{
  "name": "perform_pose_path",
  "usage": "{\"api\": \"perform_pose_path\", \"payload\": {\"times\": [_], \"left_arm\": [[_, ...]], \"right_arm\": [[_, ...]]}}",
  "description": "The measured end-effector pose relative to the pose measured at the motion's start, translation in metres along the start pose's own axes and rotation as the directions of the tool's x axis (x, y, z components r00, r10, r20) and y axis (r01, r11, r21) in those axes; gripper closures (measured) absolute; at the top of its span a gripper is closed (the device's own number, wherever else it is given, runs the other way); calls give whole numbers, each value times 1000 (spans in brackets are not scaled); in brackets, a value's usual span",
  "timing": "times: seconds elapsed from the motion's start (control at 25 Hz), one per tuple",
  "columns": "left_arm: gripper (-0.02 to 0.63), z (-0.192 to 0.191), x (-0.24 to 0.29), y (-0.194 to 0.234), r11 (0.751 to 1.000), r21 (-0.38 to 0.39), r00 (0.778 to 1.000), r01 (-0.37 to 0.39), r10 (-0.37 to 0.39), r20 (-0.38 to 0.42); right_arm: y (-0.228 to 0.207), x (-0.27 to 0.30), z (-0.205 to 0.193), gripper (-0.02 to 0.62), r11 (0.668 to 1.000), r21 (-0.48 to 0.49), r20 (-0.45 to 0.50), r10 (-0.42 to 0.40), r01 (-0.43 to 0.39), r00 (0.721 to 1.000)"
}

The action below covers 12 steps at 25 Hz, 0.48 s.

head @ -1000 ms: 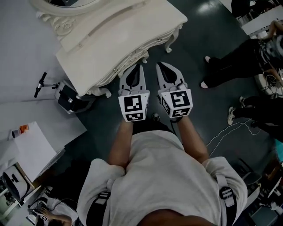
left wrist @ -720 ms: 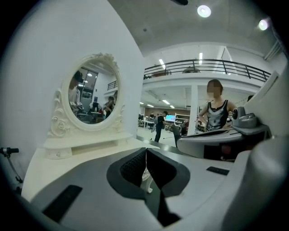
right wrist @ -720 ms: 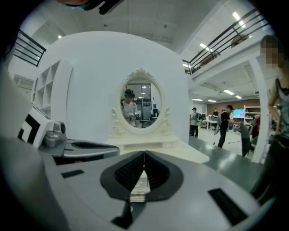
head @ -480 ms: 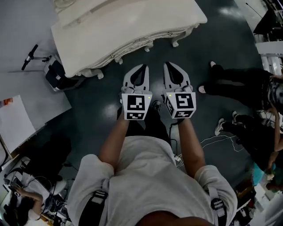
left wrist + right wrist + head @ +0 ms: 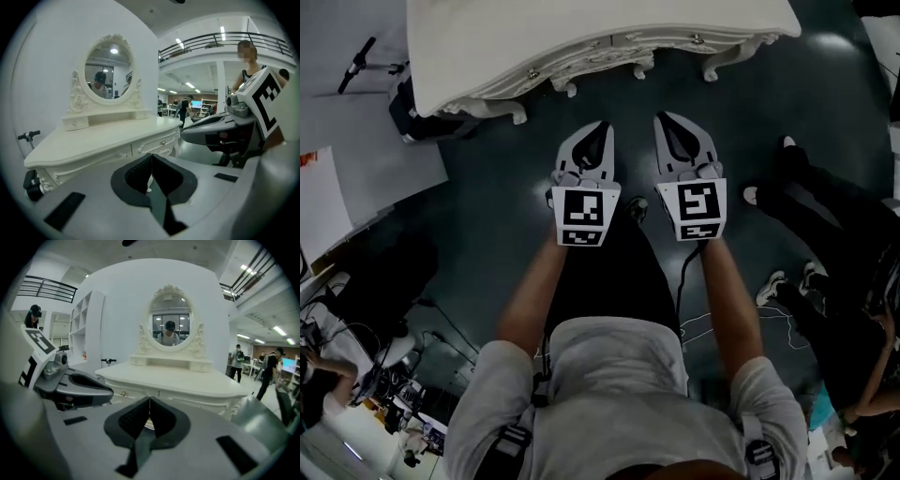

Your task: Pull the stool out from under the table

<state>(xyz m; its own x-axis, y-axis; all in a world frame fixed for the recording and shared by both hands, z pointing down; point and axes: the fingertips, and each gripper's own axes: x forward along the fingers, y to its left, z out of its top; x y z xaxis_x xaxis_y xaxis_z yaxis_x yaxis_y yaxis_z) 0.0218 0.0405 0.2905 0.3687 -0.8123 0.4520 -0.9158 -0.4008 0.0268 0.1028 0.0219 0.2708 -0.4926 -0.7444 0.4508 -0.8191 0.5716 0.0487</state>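
Note:
A white carved dressing table (image 5: 581,37) runs across the top of the head view, its drawers facing me. No stool shows in any view; the space beneath the table is hidden by its top. My left gripper (image 5: 598,128) and right gripper (image 5: 666,119) hang side by side above the dark floor, just short of the table's front edge, both pointing at it. Each is shut with nothing between its jaws. In the left gripper view the table (image 5: 108,140) and its oval mirror (image 5: 108,70) lie ahead, the right gripper (image 5: 220,131) beside. The right gripper view faces the table (image 5: 178,378) squarely.
A scooter (image 5: 356,58) and a dark box (image 5: 408,112) stand at the table's left end. A white board (image 5: 366,178) lies on the floor at left. People's legs (image 5: 825,206) are at the right, and a cable (image 5: 712,319) trails near my right side.
Both grippers have sunk together and tipped further down in front of the table. The table has swung from a slant at upper left to lie straight across the top. Jaws stayed shut.

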Motion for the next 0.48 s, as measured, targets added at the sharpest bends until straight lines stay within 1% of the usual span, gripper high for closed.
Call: {"api": "perform_pose_path", "payload": {"times": [0.12, 0.24, 0.4, 0.48], "left_arm": [[598, -27, 11, 4, 999, 23, 1000, -23, 23, -21], [598, -55, 23, 10, 999, 20, 997, -49, 50, -54], [598, -68, 41, 21, 996, 6, 995, -92, 92, -46], [598, -78, 45, 25, 995, -12, 994, -101, 100, -41]], "right_arm": [[-5, 13, -26, 580, 999, -27, -10, -21, 21, 1000], [-12, 28, -47, 580, 999, -34, -34, -27, 26, 999], [-20, 51, -61, 580, 997, -69, -40, -19, 16, 999], [-19, 60, -71, 580, 996, -90, -51, -11, 6, 999]]}}
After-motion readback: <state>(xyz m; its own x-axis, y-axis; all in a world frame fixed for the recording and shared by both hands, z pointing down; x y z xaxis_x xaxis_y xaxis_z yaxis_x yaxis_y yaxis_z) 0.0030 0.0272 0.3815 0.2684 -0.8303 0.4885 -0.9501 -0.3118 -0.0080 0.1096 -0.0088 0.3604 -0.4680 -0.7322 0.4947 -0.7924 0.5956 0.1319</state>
